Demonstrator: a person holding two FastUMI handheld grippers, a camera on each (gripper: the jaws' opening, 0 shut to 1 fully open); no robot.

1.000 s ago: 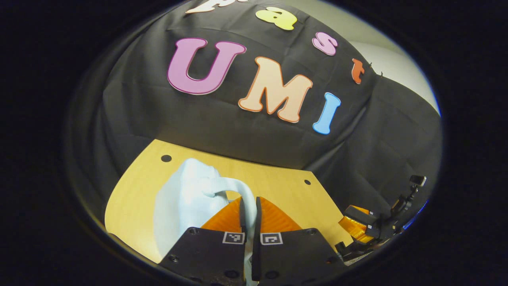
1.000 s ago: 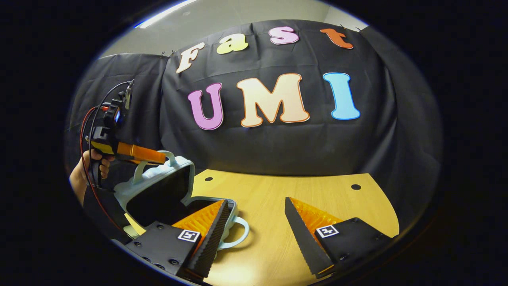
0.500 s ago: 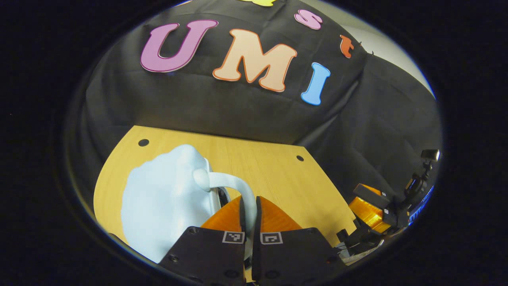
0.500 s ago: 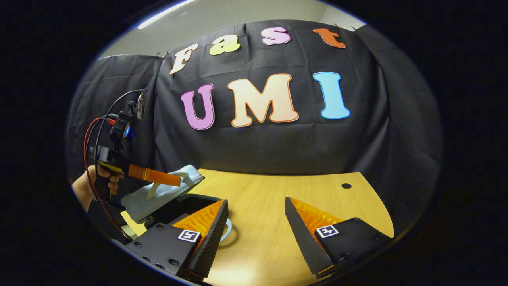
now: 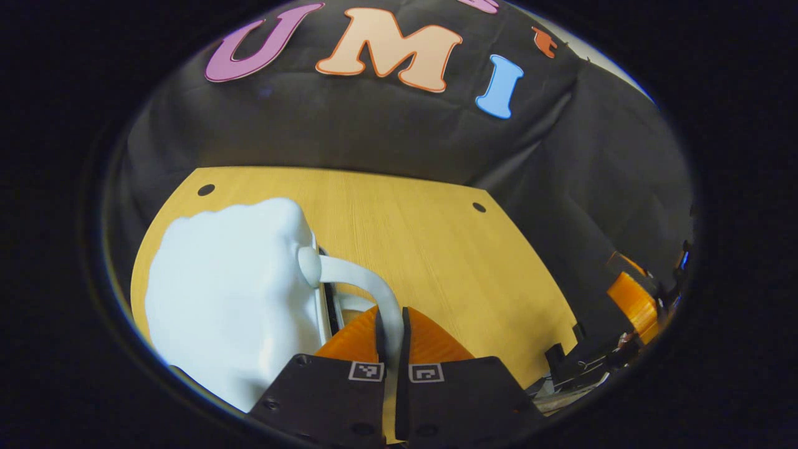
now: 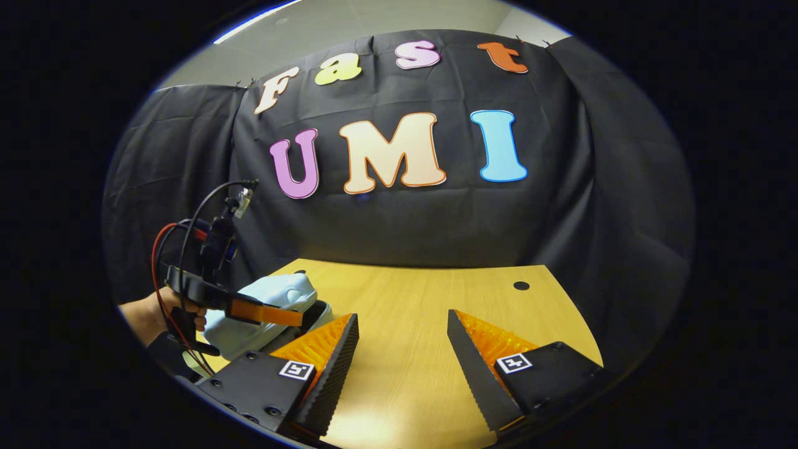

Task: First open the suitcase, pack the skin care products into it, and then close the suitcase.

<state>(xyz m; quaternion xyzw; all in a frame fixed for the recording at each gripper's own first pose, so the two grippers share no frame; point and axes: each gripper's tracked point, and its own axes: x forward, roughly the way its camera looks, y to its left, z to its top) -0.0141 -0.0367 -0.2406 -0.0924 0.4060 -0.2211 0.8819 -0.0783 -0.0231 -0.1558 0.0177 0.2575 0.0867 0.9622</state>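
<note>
In the left gripper view, the left gripper's fingers were pinched on the handle of the suitcase, whose lid lay lower left on the worktop. The right gripper's fingers gaped wide, empty, suitcase at their left.

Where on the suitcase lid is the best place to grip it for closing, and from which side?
The curved handle on the lid's free edge. It arches clear of the pale blue suitcase shell, leaving a gap for fingers, whereas the shell is broad and rounded. Come from the handle side, one finger on each side of the thin bar, as the left gripper does now. The right gripper is open above the table.
</note>
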